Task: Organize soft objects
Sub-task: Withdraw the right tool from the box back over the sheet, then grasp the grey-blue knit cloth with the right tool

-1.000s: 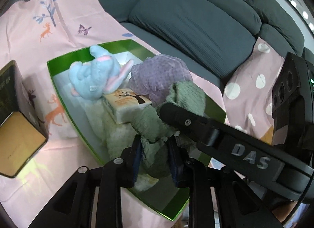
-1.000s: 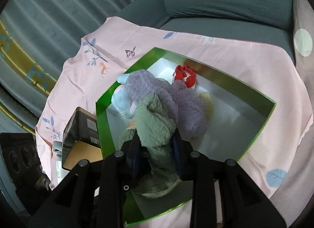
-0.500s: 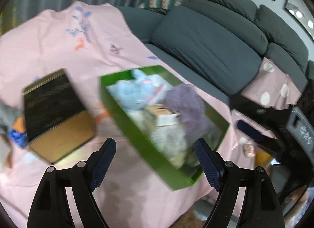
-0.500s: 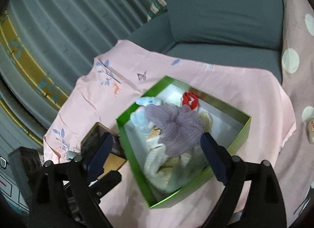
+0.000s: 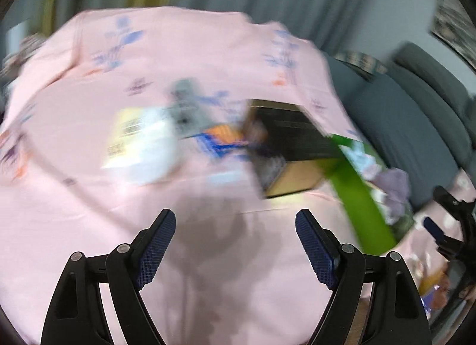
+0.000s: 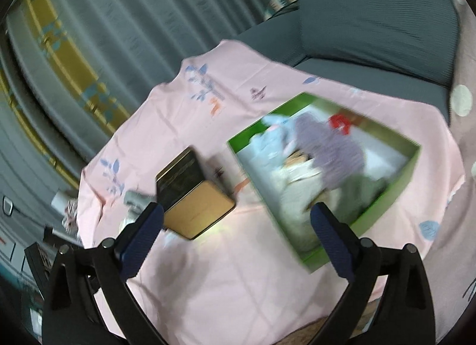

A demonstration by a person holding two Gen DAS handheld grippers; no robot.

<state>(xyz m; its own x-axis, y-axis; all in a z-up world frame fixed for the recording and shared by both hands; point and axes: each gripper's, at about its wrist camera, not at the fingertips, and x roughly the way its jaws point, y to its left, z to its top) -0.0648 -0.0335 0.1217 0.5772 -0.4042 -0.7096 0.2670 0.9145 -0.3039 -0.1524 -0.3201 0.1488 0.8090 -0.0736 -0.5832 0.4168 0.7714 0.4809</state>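
A green box (image 6: 413,163) sits on the pink cloth (image 6: 226,270) and holds soft items: a purple plush (image 6: 333,145), a light blue plush (image 6: 273,133), a green cloth (image 6: 363,190), a cream piece and something red (image 6: 340,123). In the blurred left wrist view the box (image 5: 357,196) is at the right. My left gripper (image 5: 235,244) is open and empty over bare cloth. My right gripper (image 6: 238,232) is open and empty, pulled back from the box.
A black and gold tin (image 6: 193,193) lies left of the box, also in the left wrist view (image 5: 291,154). Blurred white, grey and blue-orange items (image 5: 142,145) lie on the cloth further left. A grey sofa (image 6: 372,17) is behind. Curtains are at the far side.
Both grippers let go of the green cloth, which now lies in the box, and opened. Both pulled back; the left one swung left toward the loose items.
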